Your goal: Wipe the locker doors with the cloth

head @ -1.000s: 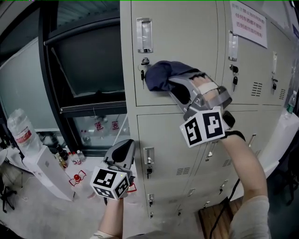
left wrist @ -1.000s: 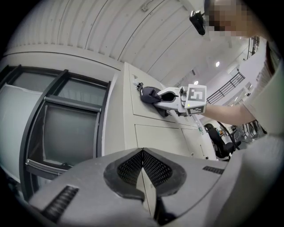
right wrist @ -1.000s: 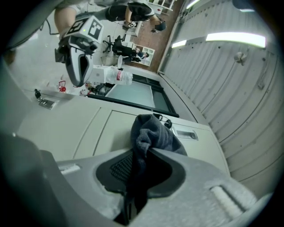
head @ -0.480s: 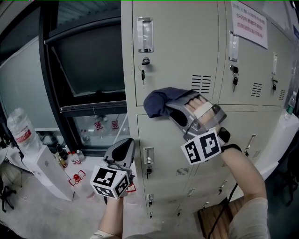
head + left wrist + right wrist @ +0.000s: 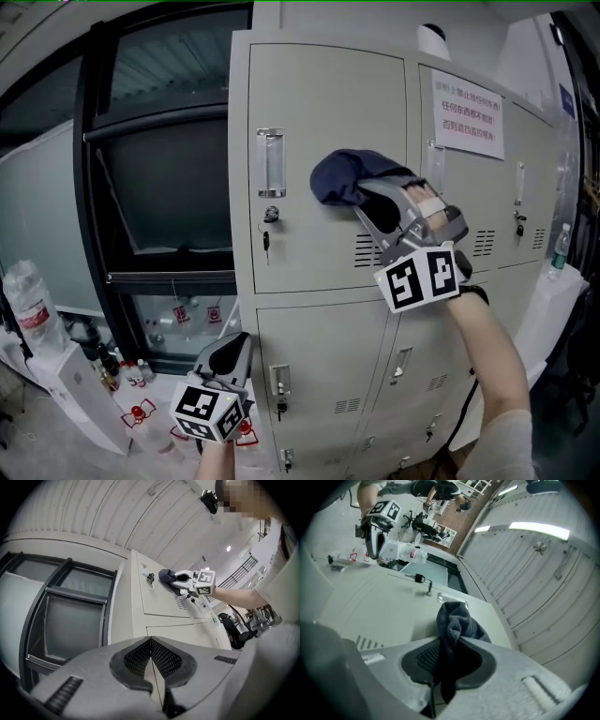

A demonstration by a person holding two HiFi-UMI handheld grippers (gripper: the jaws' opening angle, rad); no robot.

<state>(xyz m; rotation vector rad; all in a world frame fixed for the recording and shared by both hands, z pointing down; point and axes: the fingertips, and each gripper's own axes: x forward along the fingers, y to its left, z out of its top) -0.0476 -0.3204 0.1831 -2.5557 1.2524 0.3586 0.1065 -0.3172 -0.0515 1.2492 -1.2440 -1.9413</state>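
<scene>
Dark blue cloth (image 5: 349, 175), clamped in the right gripper (image 5: 370, 199), is pressed against the upper locker door (image 5: 319, 103) near its vent. Left gripper (image 5: 228, 352) hangs low, jaws together on nothing. No door shows visible wipe marks, so I judge the wiping to be under way, with the lower door (image 5: 328, 361) probably outstanding.

Your floor (image 5: 28, 436), pale, shows at 7 o'clock in head view. On it: white box (image 5: 75, 389) at 8 o'clock, small bottles (image 5: 127, 375) and red-marked bits (image 5: 141, 412) just beside it. Locker bank (image 5: 319, 366) rises at 5 o'clock; base out of frame.
</scene>
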